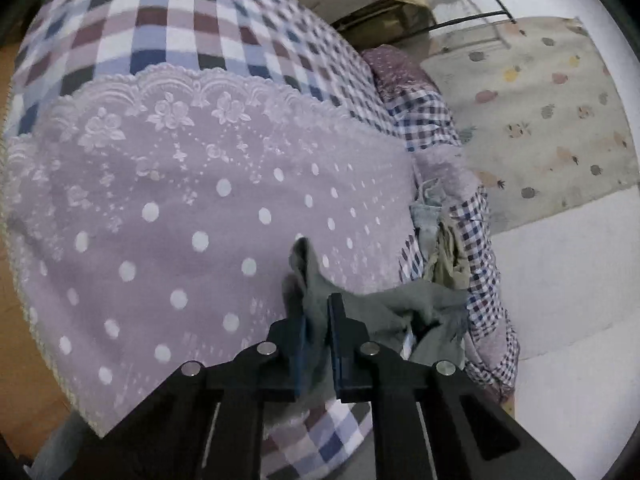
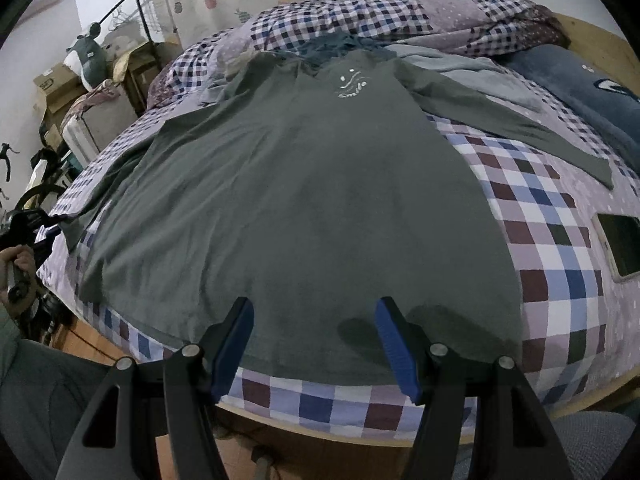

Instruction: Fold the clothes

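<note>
Left wrist view: the left tongs [image 1: 318, 344] are pinched narrow on a bunch of grey-green cloth, seemingly the left sleeve end of the shirt [image 1: 384, 304]. Beyond lies a lilac dotted cover [image 1: 192, 208] with a lace border over the checked bedsheet [image 1: 192, 20]. To the right the bed drops off to a pale floor and a fruit-print rug [image 1: 540, 112]; crumpled clothes [image 1: 444, 248] hang at that edge.

Right wrist view: the right tongs [image 2: 314, 340] stand wide, holding nothing, just above the near hem of the shirt [image 2: 288, 200]. The shirt lies face up and spread flat on the checked sheet, collar far, print showing, right sleeve [image 2: 520, 128] stretched out to the right, left sleeve trailing toward the left tongs [image 2: 32, 224] at the left edge.

Judged from this, the body shows no fold; the left sleeve is in hand and the folds remain. The hem lies close to the near bed edge, so little slack there. Open sheet lies to the right, though a tablet-like object [image 2: 620, 244] sits there; far side is crowded with bedding [image 2: 380, 12].
</note>
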Tool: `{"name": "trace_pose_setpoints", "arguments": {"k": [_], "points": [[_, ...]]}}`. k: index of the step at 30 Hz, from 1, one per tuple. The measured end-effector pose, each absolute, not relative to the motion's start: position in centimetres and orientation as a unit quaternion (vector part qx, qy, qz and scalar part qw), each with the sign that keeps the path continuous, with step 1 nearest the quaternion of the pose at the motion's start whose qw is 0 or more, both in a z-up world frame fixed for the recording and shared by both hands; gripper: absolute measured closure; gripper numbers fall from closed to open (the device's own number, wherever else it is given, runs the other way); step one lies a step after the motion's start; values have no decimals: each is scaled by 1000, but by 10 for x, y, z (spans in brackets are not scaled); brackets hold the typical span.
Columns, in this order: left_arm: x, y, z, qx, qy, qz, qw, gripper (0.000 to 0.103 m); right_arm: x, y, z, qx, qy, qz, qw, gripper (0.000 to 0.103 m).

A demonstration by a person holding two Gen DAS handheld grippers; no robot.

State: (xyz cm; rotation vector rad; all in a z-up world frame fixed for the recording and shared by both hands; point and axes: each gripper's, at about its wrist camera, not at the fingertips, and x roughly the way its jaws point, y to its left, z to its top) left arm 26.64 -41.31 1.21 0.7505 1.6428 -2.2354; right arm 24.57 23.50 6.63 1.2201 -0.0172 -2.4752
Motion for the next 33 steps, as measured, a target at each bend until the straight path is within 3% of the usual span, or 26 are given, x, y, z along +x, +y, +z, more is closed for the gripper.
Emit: {"name": "trace_pose_setpoints", "arguments": {"k": [5,8,13,17,20,23,30,33], "points": [[242,-435,45,239,510,-812,151,98,243,232,64,439,0,-879,187,36],[247,-449,88,152,497,-846,120,98,241,231,61,442,4,-877,188,36],[266,-427,128,67,409,-902,117,98,237,228,56,446,7,-875,189,36],[264,-434,56,153,465,-852,186,98,238,222,55,449,15,-872,193,36],[280,-447,0,166,573,-777,201,96,240,218,54,449,25,-871,197,36],[291,-454,-12,143,632,-737,189,80,238,215,52,452,32,-869,200,36],[311,-442,15,77,639,-746,173,32,238,198,55,447,43,-866,220,36],[322,-435,9,58,655,-729,191,28,238,186,62,439,47,-863,244,36]]}}
